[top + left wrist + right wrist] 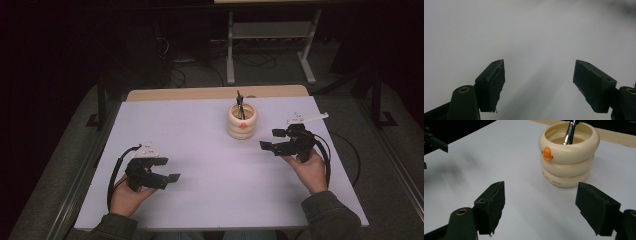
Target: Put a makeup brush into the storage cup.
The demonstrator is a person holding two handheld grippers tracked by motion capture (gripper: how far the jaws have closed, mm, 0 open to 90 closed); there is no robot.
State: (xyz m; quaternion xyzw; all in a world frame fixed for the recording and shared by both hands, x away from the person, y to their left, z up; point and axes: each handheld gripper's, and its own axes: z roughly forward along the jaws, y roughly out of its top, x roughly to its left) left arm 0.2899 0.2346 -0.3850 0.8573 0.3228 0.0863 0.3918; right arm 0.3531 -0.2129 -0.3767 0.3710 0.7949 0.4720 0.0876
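I hold the right gripper [272, 139] wide open and empty, near the cream holder [241, 121] by the desk's [200, 150] far edge; the left gripper [167, 169], also wide open and empty, sits near the left front corner.

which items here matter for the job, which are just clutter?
In play:
- cream ring-stacked holder with orange duck bill
- metal utensil standing in it
- right tool, open, nearest the holder
- left tool, open, over bare table

Just about:
- metal frame on the floor behind
- floor cables
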